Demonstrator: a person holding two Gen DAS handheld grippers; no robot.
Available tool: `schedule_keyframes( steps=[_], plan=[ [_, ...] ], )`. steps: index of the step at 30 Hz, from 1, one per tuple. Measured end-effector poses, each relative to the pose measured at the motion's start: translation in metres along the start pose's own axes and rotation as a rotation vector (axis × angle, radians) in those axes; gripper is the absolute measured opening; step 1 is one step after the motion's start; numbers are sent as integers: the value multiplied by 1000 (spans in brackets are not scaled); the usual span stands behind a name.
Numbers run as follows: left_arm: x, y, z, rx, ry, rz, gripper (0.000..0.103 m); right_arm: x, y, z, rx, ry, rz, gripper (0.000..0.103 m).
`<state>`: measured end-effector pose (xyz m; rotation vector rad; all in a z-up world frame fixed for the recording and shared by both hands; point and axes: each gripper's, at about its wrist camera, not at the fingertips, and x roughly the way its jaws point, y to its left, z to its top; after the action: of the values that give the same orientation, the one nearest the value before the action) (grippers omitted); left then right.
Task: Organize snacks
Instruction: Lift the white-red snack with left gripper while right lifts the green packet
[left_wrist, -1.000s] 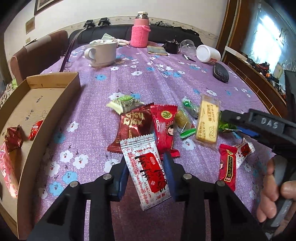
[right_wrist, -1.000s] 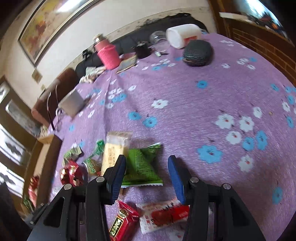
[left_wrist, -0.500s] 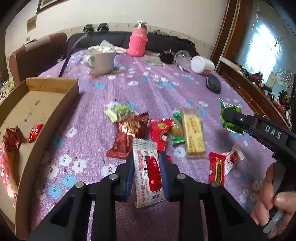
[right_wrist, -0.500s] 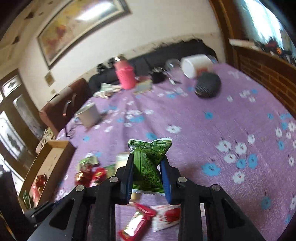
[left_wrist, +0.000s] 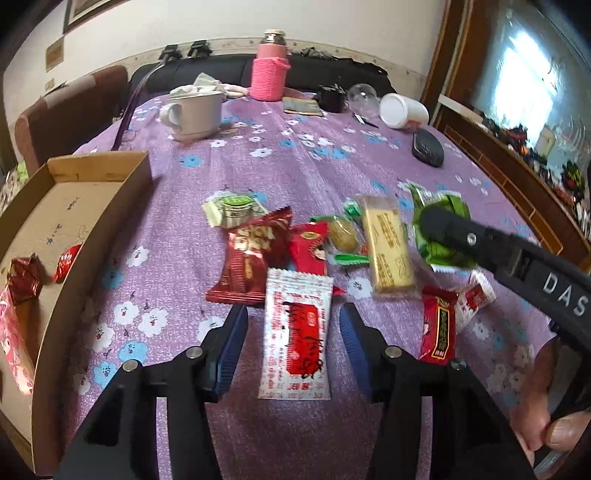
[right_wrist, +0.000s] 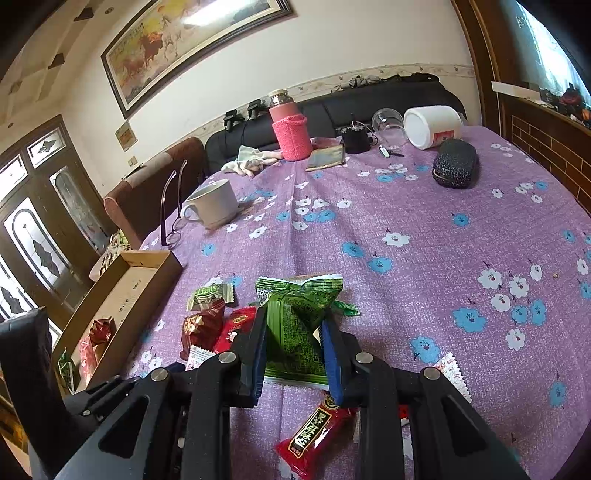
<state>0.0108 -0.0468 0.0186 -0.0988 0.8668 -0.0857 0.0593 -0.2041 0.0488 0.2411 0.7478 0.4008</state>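
Since a moment ago, left gripper (left_wrist: 293, 334) jaws are opening, clear of the white-and-red packet (left_wrist: 295, 334) lying between them, right of the cardboard box (left_wrist: 103, 218). Farther right, right gripper (right_wrist: 295, 345) clamps the lifted green packet (right_wrist: 295, 325).

A table under a purple flowered cloth (left_wrist: 295, 166) carries everything; a cardboard tray (left_wrist: 92, 221) lies at nine o'clock; a white mug (left_wrist: 195, 114) and pink-sleeved flask (left_wrist: 269, 74) stand toward twelve; a white tub (left_wrist: 404, 110) and dark case (left_wrist: 427, 147) rest at two; snack packets cluster at centre, among them a yellow bar (left_wrist: 388, 247) and a white-and-red sachet (left_wrist: 295, 332).
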Motion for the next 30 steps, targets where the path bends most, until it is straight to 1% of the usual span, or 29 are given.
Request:
schedule_keyframes(
  steps=[1,2,3,4,6,8,12,14,22,30],
  plan=[
    [0,-2,-1,12,-1,-2,50,-1,1,0,-4,-3,1,29],
    [2,-4,-2,22,7,-4,47,-2,1,0,-5,-5,1,29],
    [6,-6,-2,31,28,-8,33,-3,2,0,-6,-6,2,29],
    [6,-6,-2,31,26,0,33,-3,2,-1,-7,-8,3,29],
    [6,-4,-2,21,24,-10,31,-5,3,-1,-5,-11,6,29],
    [4,-1,-2,5,12,-15,30,-6,3,-1,-6,-17,8,29],
    [-14,1,-3,-8,-85,-29,30,-10,5,-2,-10,-33,21,29],
    [-20,2,-2,-15,-117,-24,30,-13,9,-2,-25,-41,26,29],
    [-21,9,1,-48,-126,0,30,-9,19,-5,-65,-25,39,29],
    [-24,11,1,-60,-144,49,30,-8,28,-9,-96,-18,55,29]
  ],
)
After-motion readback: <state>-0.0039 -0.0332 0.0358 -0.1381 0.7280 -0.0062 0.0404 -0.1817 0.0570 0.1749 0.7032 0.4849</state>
